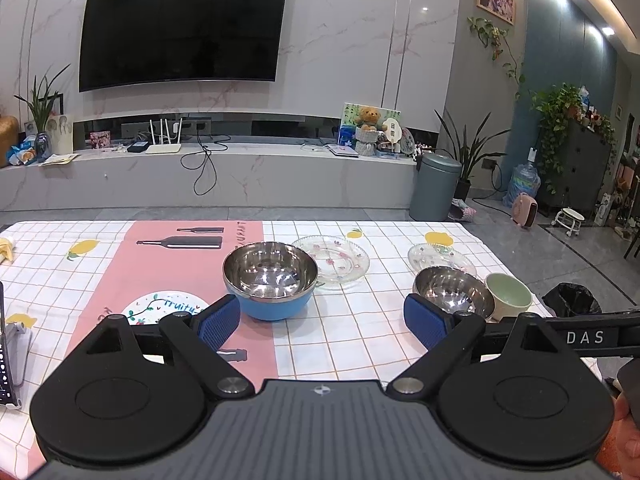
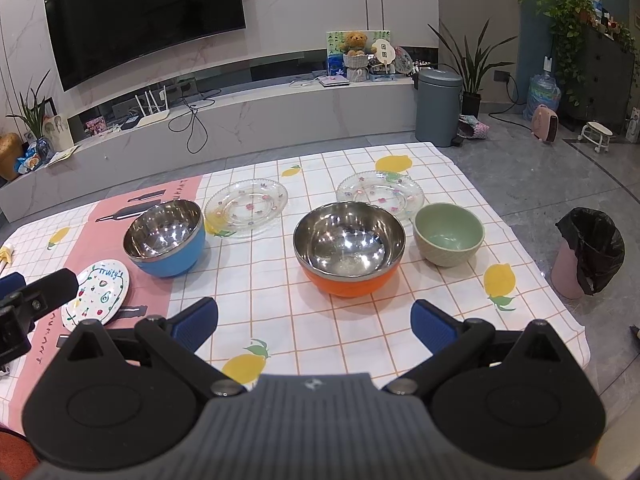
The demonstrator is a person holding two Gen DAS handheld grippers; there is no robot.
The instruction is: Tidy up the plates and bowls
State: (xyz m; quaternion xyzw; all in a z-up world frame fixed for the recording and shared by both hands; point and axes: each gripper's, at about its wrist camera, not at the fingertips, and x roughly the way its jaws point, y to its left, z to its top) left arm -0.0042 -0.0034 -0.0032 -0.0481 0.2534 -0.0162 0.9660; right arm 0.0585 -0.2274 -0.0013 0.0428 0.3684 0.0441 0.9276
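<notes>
from the left wrist we see our left gripper (image 1: 322,322) spread wide and empty, blue bowl (image 1: 270,280) at 12 o'clock, from the right wrist our right gripper (image 2: 316,320) wide and empty, orange bowl (image 2: 349,249) at 12, green bowl (image 2: 448,233) at 1, two glass plates (image 2: 246,208) (image 2: 380,194) beyond

3 bowls (image 2: 347,249); 3 plates (image 2: 246,208); 2 bins (image 2: 438,108); 1 TV (image 2: 144,16).

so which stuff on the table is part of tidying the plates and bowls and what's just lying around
Job: blue bowl, orange bowl, green bowl, two glass plates, fruit-print plate.

Lying about: tablecloth, bin, black-bagged bin, TV.
</notes>
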